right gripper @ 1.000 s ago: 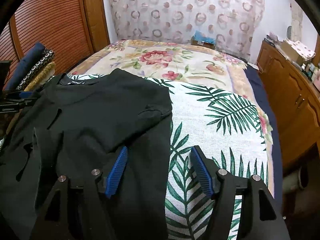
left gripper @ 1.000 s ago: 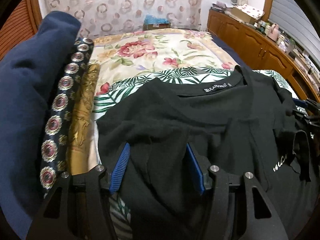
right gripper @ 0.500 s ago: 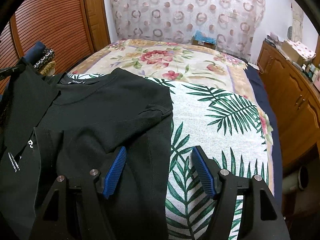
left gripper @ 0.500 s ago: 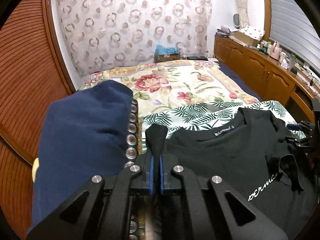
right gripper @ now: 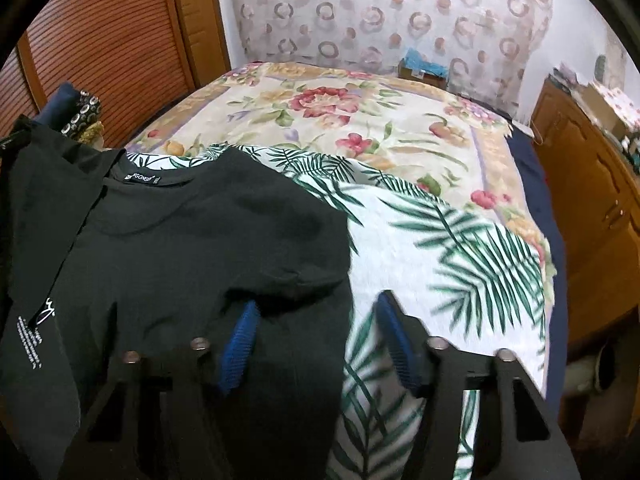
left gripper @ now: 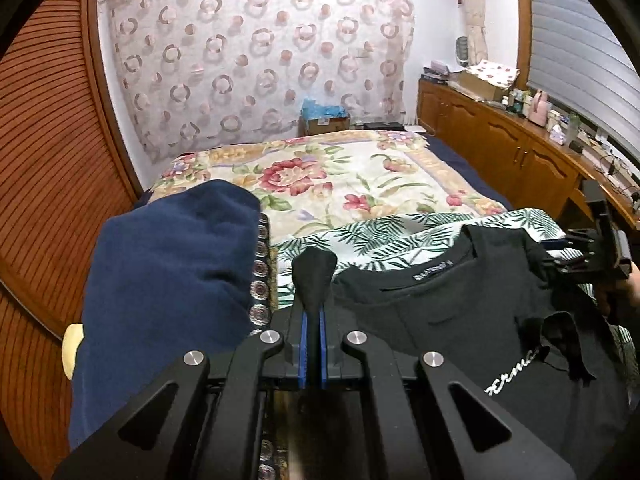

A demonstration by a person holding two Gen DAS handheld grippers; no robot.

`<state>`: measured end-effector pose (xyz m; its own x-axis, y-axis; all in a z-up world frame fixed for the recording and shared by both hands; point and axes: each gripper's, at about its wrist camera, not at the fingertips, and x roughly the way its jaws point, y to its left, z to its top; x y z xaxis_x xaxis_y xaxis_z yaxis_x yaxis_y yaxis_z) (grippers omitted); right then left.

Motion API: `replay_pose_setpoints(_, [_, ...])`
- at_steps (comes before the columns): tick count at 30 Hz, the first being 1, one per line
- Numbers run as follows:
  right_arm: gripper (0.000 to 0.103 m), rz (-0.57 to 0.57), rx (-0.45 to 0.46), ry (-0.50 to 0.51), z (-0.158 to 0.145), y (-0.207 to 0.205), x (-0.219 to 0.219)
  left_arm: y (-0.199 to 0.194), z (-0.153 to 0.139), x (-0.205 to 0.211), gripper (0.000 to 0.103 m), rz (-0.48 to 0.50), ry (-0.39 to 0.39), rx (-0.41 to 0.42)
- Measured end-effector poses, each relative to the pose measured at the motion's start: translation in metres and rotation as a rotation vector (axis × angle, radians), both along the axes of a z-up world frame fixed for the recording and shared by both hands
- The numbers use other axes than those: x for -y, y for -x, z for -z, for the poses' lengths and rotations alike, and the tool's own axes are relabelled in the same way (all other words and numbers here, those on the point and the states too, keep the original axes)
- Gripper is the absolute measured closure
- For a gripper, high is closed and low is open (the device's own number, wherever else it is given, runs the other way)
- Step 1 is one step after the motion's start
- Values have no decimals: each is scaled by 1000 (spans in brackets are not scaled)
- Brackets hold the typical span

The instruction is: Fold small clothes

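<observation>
A black T-shirt (left gripper: 440, 320) with white lettering lies on the palm-leaf cloth (right gripper: 440, 240) on the bed. My left gripper (left gripper: 313, 320) is shut on a pinch of the shirt's left side, and the fabric sticks up past the blue pads, lifted off the bed. In the right wrist view, my right gripper (right gripper: 316, 308) is low over the shirt's (right gripper: 200, 240) right side, its jaws closing. The shirt's right edge lies between the blue fingers (right gripper: 240, 336), which stand apart from it. In the left wrist view the right gripper (left gripper: 592, 248) shows at the far right, beside the shirt's shoulder.
A pile of folded cloths, navy (left gripper: 168, 280) on top with a medallion-print one (left gripper: 262, 260) beside it, sits at the bed's left edge. A floral bedspread (left gripper: 320, 172) covers the far half. Wooden cabinets (left gripper: 520, 160) run along the right, a louvred door (right gripper: 112, 40) on the left.
The left gripper shut on the shirt's left side and rose with it. The right gripper moved in over the shirt's right edge and its jaws have narrowed.
</observation>
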<state>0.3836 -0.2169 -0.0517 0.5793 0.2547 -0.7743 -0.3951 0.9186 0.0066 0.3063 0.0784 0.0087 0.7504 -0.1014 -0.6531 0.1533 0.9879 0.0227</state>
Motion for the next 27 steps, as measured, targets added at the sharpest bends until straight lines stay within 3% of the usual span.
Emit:
replay_pose_setpoints(1, [77, -18, -2, -4, -1, 1, -4, 2, 0, 2, 98, 7, 2, 1])
replay_pose_setpoints(3, [92, -60, -9, -1, -2, 5, -14, 8, -1, 6, 98, 25, 9, 4])
replay_pose_setpoints(6, [94, -83, 23, 19, -5, 17, -20, 24, -6, 12, 98, 57, 19, 20])
replay_pose_setpoints(11, [95, -49, 116, -82, -30, 53, -4, 60, -23, 12, 98, 91, 42, 68])
replay_pose_setpoints(17, [96, -40, 218, -177, -61, 132, 30, 131, -36, -2, 98, 105, 58, 124])
replay_pose_setpoints(23, [96, -51, 258, -212, -64, 216, 62, 196, -37, -19, 98, 89, 54, 161])
replay_pose_setpoints(27, [96, -60, 273, -223, -58, 270, 78, 245, -23, -30, 98, 46, 65, 164])
